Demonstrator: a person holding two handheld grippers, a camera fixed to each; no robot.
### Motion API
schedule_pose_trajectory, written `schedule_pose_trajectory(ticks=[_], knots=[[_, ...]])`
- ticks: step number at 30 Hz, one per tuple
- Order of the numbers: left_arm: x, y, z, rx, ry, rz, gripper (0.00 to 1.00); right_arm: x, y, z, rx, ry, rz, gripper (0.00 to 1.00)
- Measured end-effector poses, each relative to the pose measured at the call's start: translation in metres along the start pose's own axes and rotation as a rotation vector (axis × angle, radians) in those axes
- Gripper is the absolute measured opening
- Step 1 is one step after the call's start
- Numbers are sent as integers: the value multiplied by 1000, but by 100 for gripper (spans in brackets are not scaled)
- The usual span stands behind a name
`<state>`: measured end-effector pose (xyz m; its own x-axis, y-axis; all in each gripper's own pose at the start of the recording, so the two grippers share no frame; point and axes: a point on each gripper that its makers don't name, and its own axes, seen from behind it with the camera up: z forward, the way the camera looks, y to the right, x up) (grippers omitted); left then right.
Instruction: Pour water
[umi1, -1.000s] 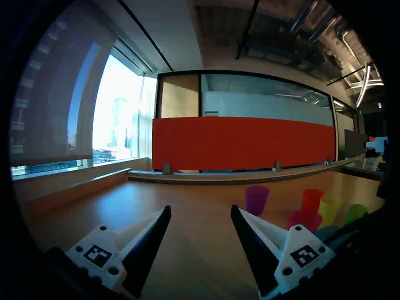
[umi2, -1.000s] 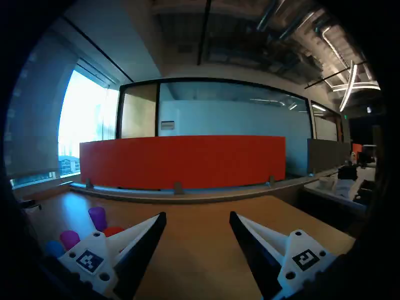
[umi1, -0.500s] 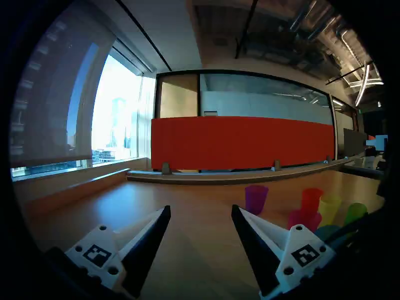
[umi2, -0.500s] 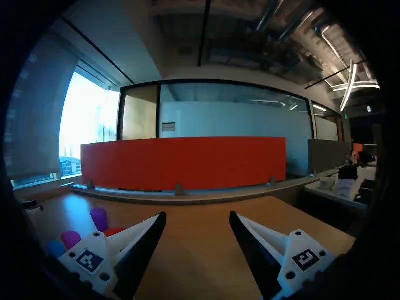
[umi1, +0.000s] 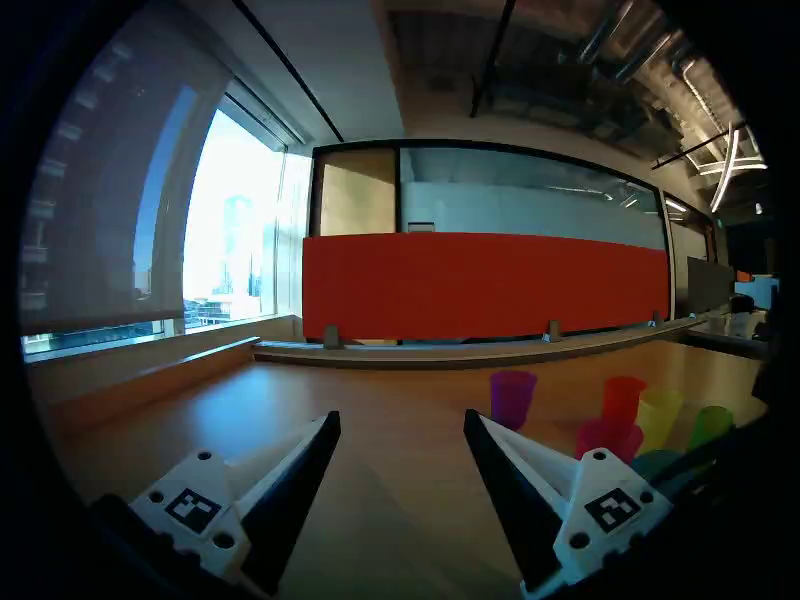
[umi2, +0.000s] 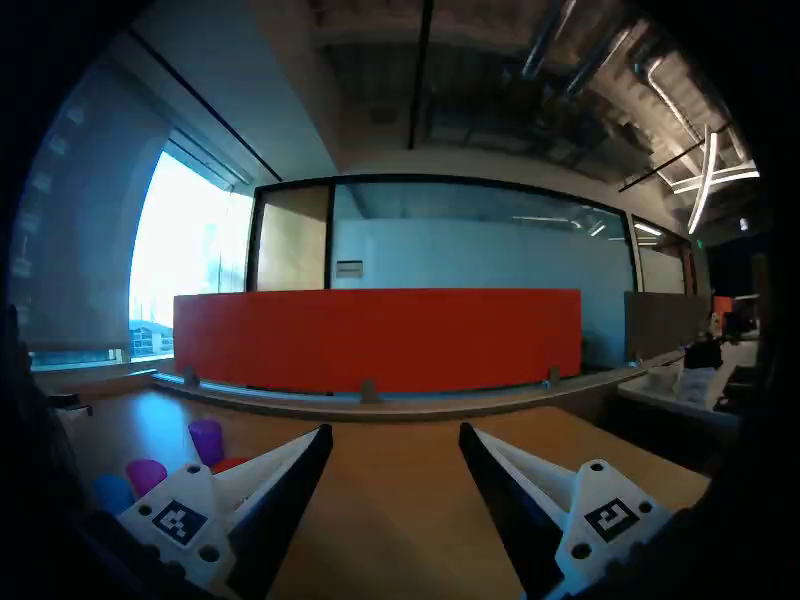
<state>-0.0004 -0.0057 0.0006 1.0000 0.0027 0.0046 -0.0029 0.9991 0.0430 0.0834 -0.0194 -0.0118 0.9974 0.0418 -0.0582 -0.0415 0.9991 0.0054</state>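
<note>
Several coloured plastic cups stand on the wooden table (umi1: 400, 400). In the left gripper view a purple cup (umi1: 512, 396), a red cup (umi1: 624, 398), a yellow cup (umi1: 658, 415), a green cup (umi1: 711, 424) and a magenta cup (umi1: 603, 436) stand to the right, beyond my right finger. My left gripper (umi1: 400, 432) is open, with nothing between its fingers. In the right gripper view a purple cup (umi2: 206, 439), a magenta cup (umi2: 146, 474) and a blue cup (umi2: 112, 492) stand at the lower left. My right gripper (umi2: 396, 437) is open and holds nothing.
A red partition screen (umi1: 485, 285) runs along the table's far edge. Bright windows (umi1: 225, 235) line the left wall over a low ledge. Another desk with dark items (umi2: 690, 370) stands to the right in the right gripper view.
The right gripper view has tilted slightly downward, so the partition and cups sit lower in it. The left gripper has barely moved.
</note>
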Motion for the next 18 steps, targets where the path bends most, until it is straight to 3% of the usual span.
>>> schedule_pose_trajectory(ticks=[9,18], knots=[[-1,0,0,0,0,0,92,-13,1,1,30,3,22,98],[-1,0,0,0,0,0,92,-34,13,0,2,5,0,98]])
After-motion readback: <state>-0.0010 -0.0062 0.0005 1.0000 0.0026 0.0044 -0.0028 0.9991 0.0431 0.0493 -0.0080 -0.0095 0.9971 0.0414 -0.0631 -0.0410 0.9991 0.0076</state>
